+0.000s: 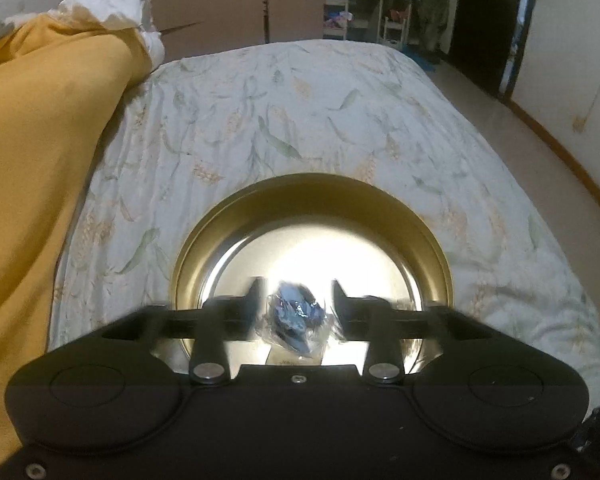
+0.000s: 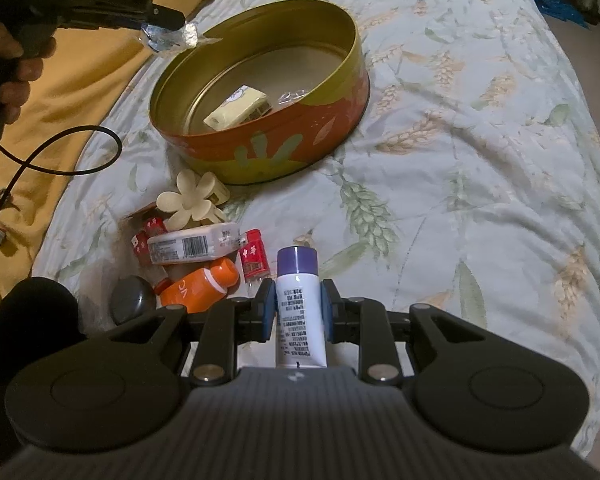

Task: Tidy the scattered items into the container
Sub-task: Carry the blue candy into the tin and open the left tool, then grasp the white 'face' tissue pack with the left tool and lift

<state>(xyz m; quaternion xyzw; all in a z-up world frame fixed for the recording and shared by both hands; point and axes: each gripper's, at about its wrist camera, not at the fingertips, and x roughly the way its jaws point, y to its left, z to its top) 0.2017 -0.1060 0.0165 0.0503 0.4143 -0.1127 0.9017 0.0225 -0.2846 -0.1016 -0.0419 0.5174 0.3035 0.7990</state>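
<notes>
A round tin [image 2: 268, 148] with an orange and yellow outside stands on the bed; it also shows in the left wrist view [image 1: 380, 208]. Inside lie a pale yellow packet [image 2: 238, 108] and a clear wrapper [image 2: 294, 98]. My left gripper [image 1: 296, 304] holds a dark item in a clear wrapper [image 1: 296, 316] over the tin's near rim; the jaws look slightly apart and blurred. From the right wrist view the left gripper [image 2: 168, 24] hangs at the tin's left rim with the wrapper [image 2: 168, 38]. My right gripper [image 2: 298, 304] is shut on a white tube with a purple cap [image 2: 299, 300].
Loose items lie left of my right gripper: a cream flower hair clip [image 2: 190, 200], a white barcode packet [image 2: 192, 246], red small packets [image 2: 254, 258], an orange bottle [image 2: 200, 284], a grey round thing [image 2: 132, 298]. A yellow blanket [image 1: 40, 160] covers the left side. A black cable [image 2: 60, 156] loops there.
</notes>
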